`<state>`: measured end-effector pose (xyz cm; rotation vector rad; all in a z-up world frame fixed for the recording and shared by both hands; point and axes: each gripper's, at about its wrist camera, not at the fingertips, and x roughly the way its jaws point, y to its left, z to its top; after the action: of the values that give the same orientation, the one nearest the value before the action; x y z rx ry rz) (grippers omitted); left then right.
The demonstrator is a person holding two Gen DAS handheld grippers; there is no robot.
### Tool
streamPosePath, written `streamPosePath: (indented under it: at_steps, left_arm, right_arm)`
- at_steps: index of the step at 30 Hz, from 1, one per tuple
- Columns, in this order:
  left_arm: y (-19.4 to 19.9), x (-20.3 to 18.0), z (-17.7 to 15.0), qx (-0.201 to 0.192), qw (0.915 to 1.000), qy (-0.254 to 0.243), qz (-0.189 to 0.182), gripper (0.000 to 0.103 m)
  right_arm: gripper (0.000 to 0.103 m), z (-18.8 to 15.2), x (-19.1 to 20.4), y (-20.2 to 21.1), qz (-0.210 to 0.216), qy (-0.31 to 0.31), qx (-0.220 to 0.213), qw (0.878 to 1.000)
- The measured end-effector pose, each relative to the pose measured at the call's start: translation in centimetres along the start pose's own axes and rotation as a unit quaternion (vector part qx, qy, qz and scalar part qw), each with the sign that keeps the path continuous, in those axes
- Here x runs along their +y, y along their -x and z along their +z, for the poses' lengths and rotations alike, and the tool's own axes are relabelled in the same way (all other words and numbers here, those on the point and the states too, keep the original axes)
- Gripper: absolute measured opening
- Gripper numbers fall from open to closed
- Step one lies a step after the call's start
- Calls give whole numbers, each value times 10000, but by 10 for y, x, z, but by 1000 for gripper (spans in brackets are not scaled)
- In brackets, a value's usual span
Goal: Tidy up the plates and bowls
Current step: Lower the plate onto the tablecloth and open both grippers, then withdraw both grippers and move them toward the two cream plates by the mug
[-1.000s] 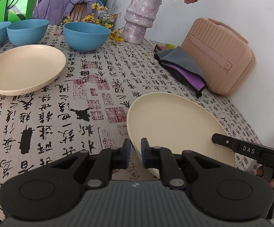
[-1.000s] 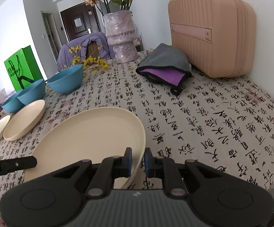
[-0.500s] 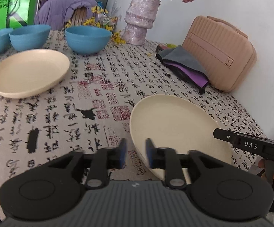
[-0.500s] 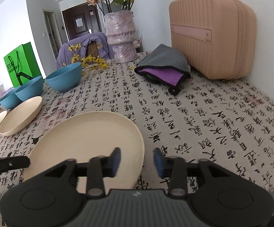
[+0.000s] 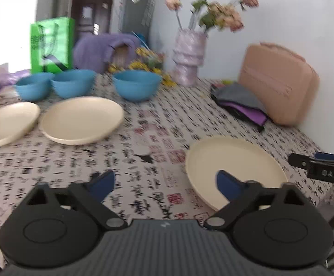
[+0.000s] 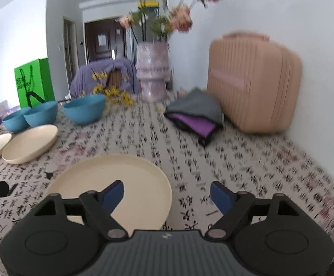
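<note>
Mostly blurred: leftmost plate [image 5: 8, 123] cut off, tablecloth [image 5: 144, 138] characters seemingly unreadable.

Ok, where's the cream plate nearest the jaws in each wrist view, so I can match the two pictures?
Left wrist: the nearest cream plate lies lower right, flat on the tablecloth.
Right wrist: the same plate lies lower left of centre.
Shared landmark: the pink case by the wall, at right in both views.

Left gripper [image 5: 165, 185]: jaws spread wide, having just been opening; nothing between the blue pads [image 5: 102, 184]. It points downward at a shallow angle. Right gripper [image 6: 167, 195]: jaws likewise spread, having just been opening, nothing gripped, same shallow downward angle. Both views are motion-blurred.
</note>
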<state>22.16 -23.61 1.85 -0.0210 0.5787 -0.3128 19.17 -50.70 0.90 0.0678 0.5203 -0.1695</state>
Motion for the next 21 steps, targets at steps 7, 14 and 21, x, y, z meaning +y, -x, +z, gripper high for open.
streamPosePath:
  at_steps: [7,14,21]
  left_arm:
    - [49,15,-13,-422,9981,178,406,103]
    - [98,38,-50,-694,9927,140,974,103]
    - [148,71,-90,-751,9833,373,1615,103]
  right_arm:
    - [93,-3,26,48,82,377,-545,9978]
    - [103,-23,54,100,651,345,-1027,9920]
    - [103,-65,78,128,1078,184,-1067,9883]
